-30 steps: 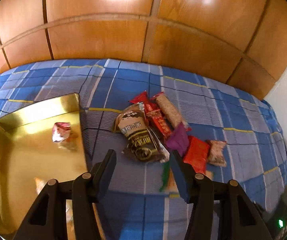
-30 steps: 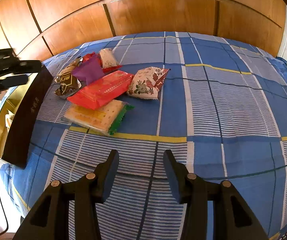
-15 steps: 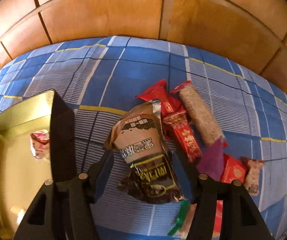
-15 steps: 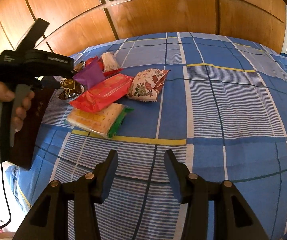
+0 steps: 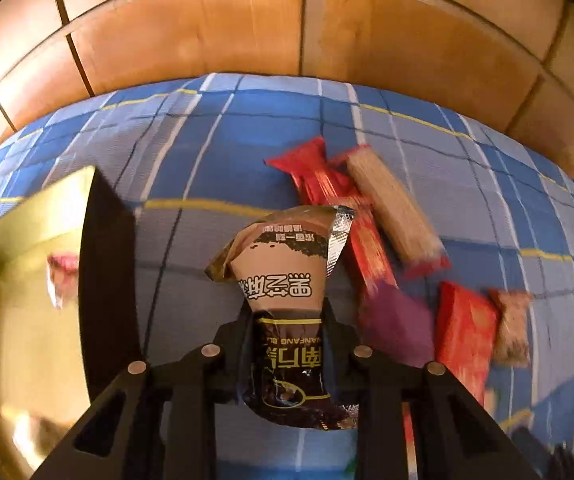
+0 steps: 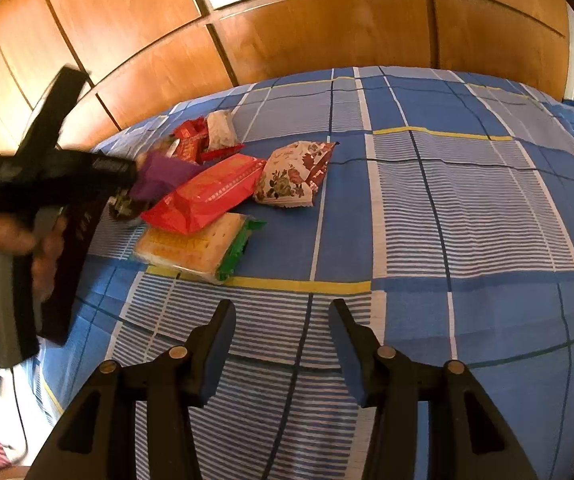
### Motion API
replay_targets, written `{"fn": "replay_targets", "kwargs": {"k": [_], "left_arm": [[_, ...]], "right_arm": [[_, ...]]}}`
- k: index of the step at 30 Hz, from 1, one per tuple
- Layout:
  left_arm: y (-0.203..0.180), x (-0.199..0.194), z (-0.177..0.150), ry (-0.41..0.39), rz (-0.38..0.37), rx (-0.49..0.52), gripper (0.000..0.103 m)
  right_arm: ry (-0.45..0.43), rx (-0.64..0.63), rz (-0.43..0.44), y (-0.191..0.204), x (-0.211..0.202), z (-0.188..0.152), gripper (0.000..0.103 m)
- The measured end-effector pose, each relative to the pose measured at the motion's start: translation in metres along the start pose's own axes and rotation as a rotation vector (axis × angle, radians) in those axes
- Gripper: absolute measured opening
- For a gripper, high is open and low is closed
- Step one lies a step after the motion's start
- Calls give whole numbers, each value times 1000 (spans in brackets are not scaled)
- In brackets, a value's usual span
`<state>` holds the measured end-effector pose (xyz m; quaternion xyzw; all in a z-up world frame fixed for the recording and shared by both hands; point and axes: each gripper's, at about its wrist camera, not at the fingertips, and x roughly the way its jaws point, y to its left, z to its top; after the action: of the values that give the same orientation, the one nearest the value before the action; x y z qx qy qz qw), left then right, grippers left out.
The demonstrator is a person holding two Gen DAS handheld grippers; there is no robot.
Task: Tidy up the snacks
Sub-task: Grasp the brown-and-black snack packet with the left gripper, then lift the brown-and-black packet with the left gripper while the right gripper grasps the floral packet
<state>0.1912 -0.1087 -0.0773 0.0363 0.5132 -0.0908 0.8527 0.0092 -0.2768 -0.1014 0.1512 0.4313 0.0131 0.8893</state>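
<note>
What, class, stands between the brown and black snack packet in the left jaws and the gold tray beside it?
Only the tray's own dark side wall rises between the brown and black snack packet, which the closing left gripper pinches, and the gold tray. The packet must be lifted over it; nothing else visible intervenes.

Glossy foil sachet [image 5: 287,280], shiny gold metal tray [image 5: 27,220], woven cloth [image 6: 467,200].

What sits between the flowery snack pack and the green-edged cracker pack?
The flat red packet, seen in the right wrist view: it lies on the cracker pack, its far end beside the flowery pack.
</note>
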Motion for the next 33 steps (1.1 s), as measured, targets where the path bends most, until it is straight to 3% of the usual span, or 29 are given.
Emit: {"fn": "replay_targets", "kwargs": {"k": [12,20,26,33], "left_arm": [[-19,-50,-99,-29,-59,129,28],[-20,-70,-143,-58,-89,210,29],[-19,-66,-149,-80,-95,209,32],[-18,-66,-152,-105,-99,214,32]], "right_arm": [[-1,47,-46,-10,-9,-4,48],[10,77,-91,-22,-15,-4,48],[12,121,-61,-28,-19,17,48],[-5,78,-37,-15,-10,63,49]]}}
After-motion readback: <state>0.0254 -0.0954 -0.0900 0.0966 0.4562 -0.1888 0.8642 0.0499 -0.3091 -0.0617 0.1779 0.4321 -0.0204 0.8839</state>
